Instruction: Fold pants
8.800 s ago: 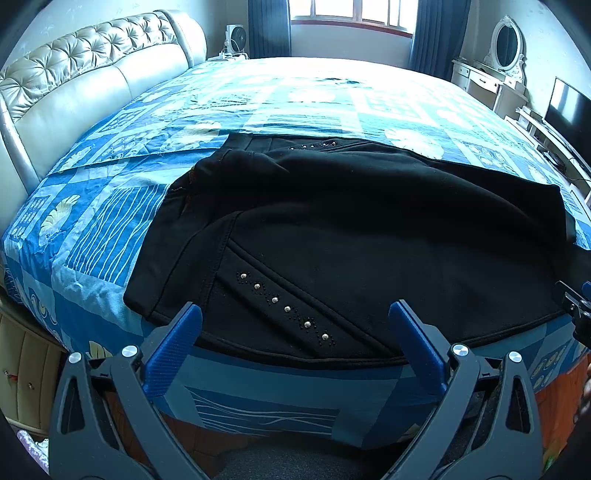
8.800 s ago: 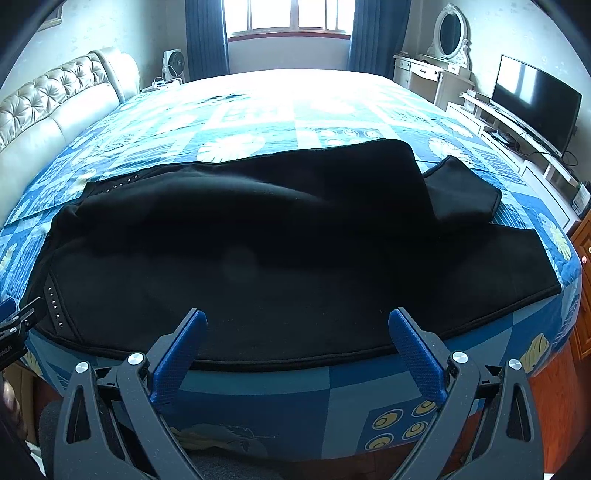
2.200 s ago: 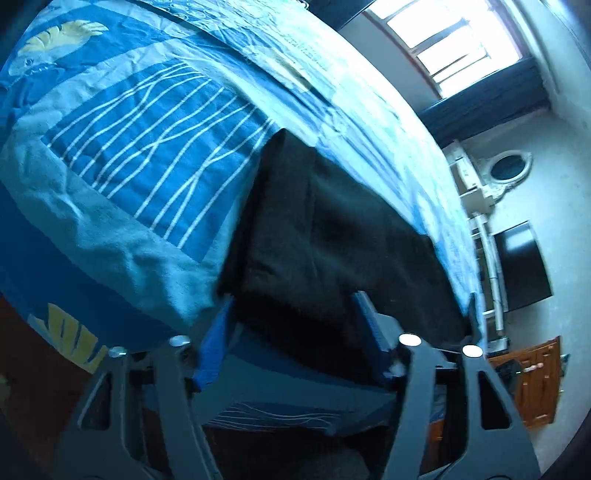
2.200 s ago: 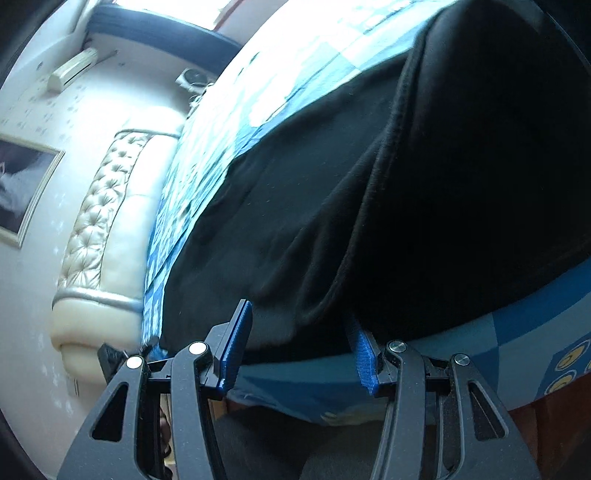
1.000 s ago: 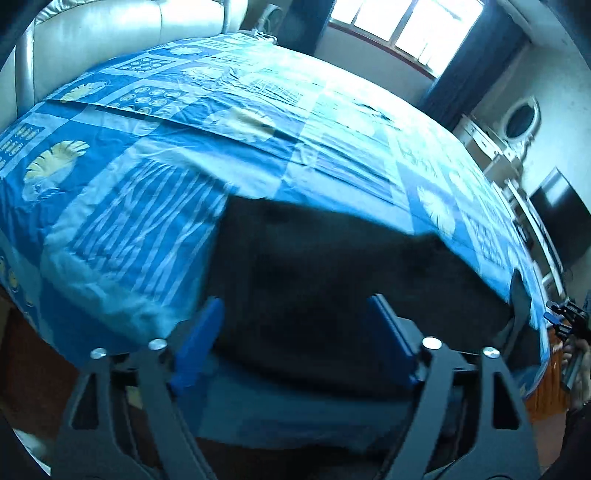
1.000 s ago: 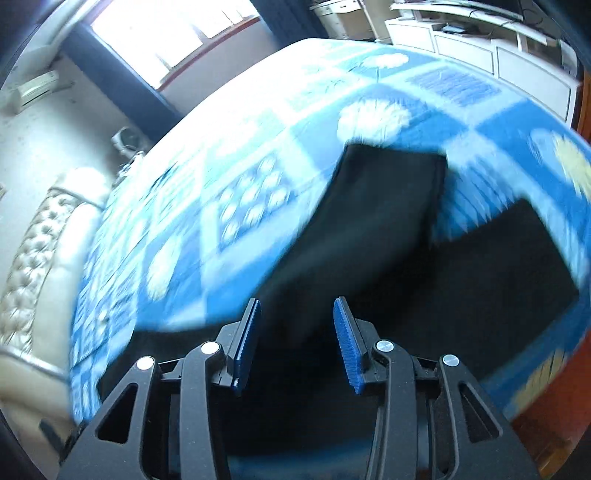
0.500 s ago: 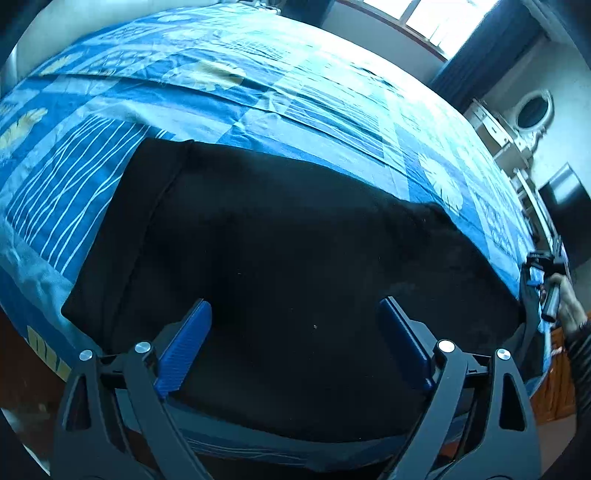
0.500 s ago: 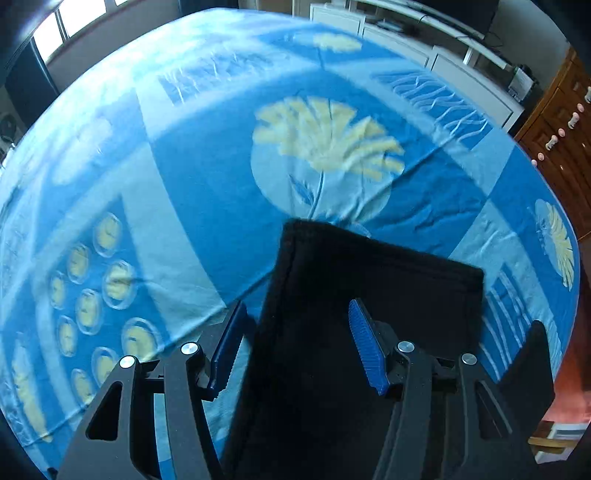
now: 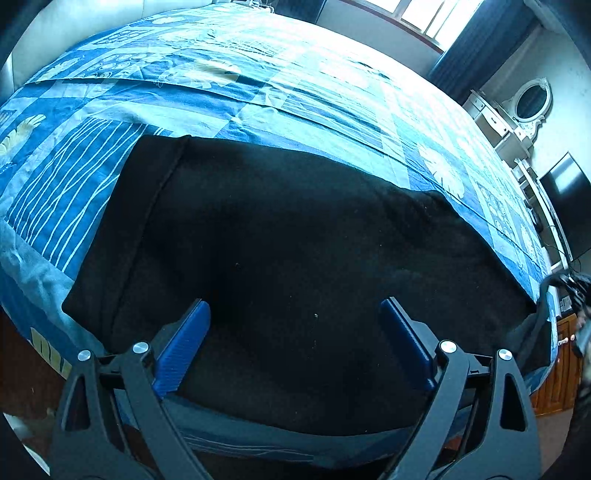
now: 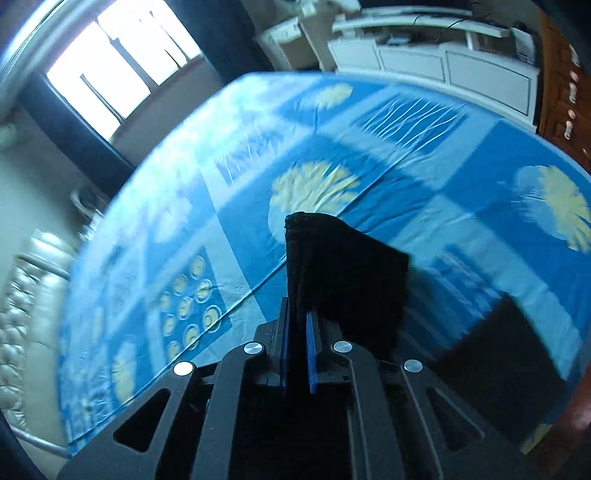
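A bed (image 9: 258, 92) with a blue patterned cover fills the room. Daylight comes through a window (image 9: 436, 18) flanked by dark curtains (image 9: 476, 44). A white dresser with an oval mirror (image 9: 532, 101) and a dark television (image 9: 570, 199) stand along the wall.

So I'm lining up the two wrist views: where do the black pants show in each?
Left wrist: the black fabric pants fill the centre, flat on the bed, beyond the open left tool.
Right wrist: a raised end of them sits at centre, pinched in the right tool.
Shared landmark: the blue patterned bedspread.
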